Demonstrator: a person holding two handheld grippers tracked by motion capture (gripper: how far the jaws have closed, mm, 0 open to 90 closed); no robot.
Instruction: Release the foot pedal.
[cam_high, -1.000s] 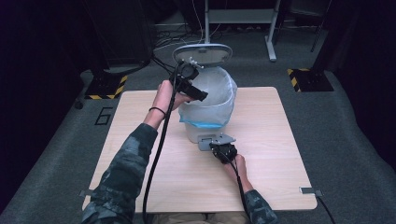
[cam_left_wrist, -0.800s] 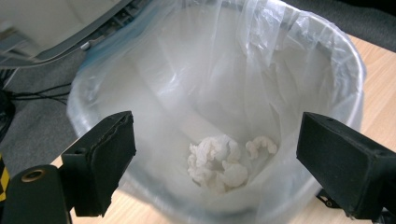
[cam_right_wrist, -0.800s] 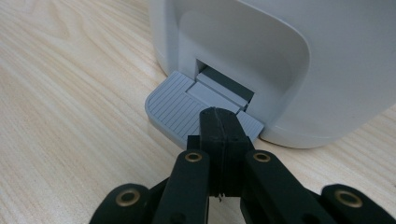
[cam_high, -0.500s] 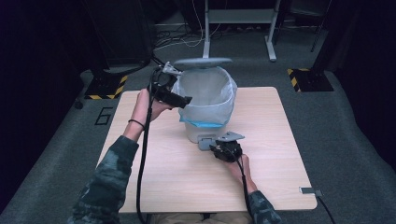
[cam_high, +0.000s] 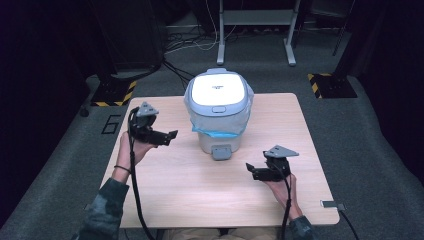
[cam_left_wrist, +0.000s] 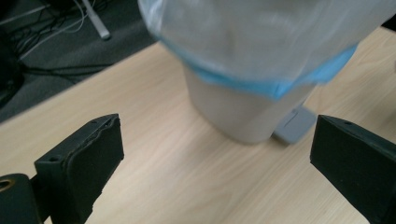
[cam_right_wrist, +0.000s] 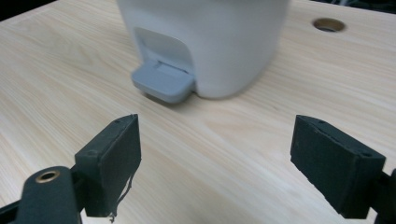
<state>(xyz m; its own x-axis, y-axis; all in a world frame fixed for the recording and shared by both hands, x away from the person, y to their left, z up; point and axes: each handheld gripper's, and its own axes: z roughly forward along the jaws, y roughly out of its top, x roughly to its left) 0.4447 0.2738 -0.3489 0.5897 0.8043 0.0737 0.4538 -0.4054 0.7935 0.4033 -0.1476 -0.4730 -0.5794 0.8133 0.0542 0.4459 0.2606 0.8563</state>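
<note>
- A pale wooden table (cam_high: 165, 200) stands on grey carpet in a dark room; a metal stand (cam_high: 255, 20) and loose cables (cam_high: 185, 42) lie beyond it, and yellow-black hazard-striped blocks (cam_high: 327, 85) sit on the floor at either far corner.
- A round cable hole (cam_right_wrist: 329, 24) is cut in the tabletop behind the bin in the right gripper view.
- A white pedal bin (cam_high: 218, 117) stands at the middle of the table toward its far edge, lid down, with a clear liner bag (cam_left_wrist: 261, 37) edged in blue (cam_left_wrist: 275, 86) folded over its rim and a grey foot pedal (cam_right_wrist: 163, 81) jutting from its base toward the person.
- The left gripper (cam_high: 167, 136) hangs to the left of the bin, apart from it, jaws spread wide and empty.
- The right gripper (cam_high: 252, 171) sits low near the table, in front and right of the pedal, jaws likewise wide apart and holding nothing.
- Half a second ago the lid stood raised with the left gripper up at it and the right gripper at the pedal; now the lid is closed and both grippers are clear of the bin.
</note>
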